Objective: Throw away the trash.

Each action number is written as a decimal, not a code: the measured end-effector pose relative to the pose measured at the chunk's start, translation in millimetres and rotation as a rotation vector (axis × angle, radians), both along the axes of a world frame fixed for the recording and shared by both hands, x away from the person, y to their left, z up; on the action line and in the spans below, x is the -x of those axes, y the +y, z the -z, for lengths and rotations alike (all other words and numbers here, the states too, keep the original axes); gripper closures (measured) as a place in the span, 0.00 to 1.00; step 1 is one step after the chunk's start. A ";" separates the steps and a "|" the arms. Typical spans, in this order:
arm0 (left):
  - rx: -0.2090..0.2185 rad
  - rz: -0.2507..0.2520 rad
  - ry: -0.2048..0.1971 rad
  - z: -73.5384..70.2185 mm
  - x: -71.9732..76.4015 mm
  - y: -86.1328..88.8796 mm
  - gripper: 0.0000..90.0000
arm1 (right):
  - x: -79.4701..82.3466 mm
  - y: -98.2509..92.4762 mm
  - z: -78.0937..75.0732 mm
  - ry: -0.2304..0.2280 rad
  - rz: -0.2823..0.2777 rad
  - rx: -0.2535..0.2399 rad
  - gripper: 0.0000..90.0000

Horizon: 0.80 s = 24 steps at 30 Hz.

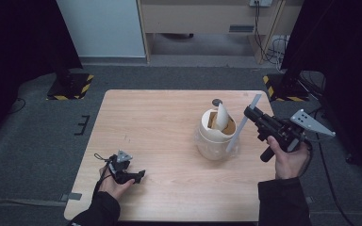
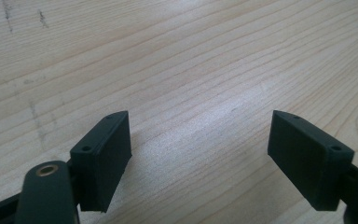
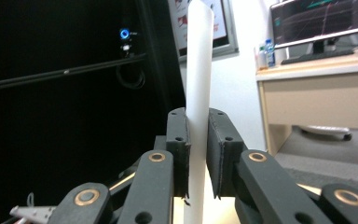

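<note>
My left hand-held gripper (image 1: 139,176) sits low over the bare table (image 1: 160,122), near its front left corner, with its jaws spread apart and nothing between them; in the left gripper view I see only wood grain past the two pads (image 2: 103,156). It is well apart from the work, so I judge it should stay parked there or come over to steady the cup if that starts to slide. To its right, toward the middle of the table, stands the white cup (image 1: 215,134) with brown drink inside and a curled lid flap (image 1: 222,116) sticking up from its rim. Farther right, my right hand-held gripper (image 1: 248,112) is clamped on the long white straw (image 3: 199,84), pinching it partway along so that the lower end slants down beside the cup's near wall and the upper end rises past the jaws. I think the step in hand is getting the straw into the cup. To do it well, I should keep the grip firm, lift the lower tip above the rim, aim it at the opening beside the flap, and lower slowly without nudging the cup.
</note>
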State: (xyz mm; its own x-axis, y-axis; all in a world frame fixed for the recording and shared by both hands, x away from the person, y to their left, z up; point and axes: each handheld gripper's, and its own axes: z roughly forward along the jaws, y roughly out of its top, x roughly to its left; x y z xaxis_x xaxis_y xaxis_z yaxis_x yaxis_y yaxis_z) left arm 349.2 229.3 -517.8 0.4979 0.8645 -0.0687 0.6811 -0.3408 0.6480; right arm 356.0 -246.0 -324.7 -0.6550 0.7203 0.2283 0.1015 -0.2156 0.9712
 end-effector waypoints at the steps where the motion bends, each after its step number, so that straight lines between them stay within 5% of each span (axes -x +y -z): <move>1: -0.002 0.001 0.004 0.8 -0.2 -0.4 0.23 | 0.0 -0.4 -1.5 -0.008 0.004 -0.001 0.89; 13: -0.035 0.019 -0.010 7.2 -0.1 -5.1 0.14 | -2.6 -2.2 -13.4 -0.073 0.083 0.002 0.89; 24: -0.051 0.041 -0.029 11.0 0.8 -9.4 0.07 | -22.1 1.9 -17.8 -0.117 0.171 -0.001 0.89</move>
State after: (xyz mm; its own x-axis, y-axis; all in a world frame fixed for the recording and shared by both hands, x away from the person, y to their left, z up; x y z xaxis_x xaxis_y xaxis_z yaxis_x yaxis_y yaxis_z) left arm 348.4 219.9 -528.8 0.5343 0.8452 -0.0096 0.6468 -0.4015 0.6485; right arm 378.1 -244.2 -306.9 -0.5457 0.8229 0.1585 -0.0503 -0.2210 0.9740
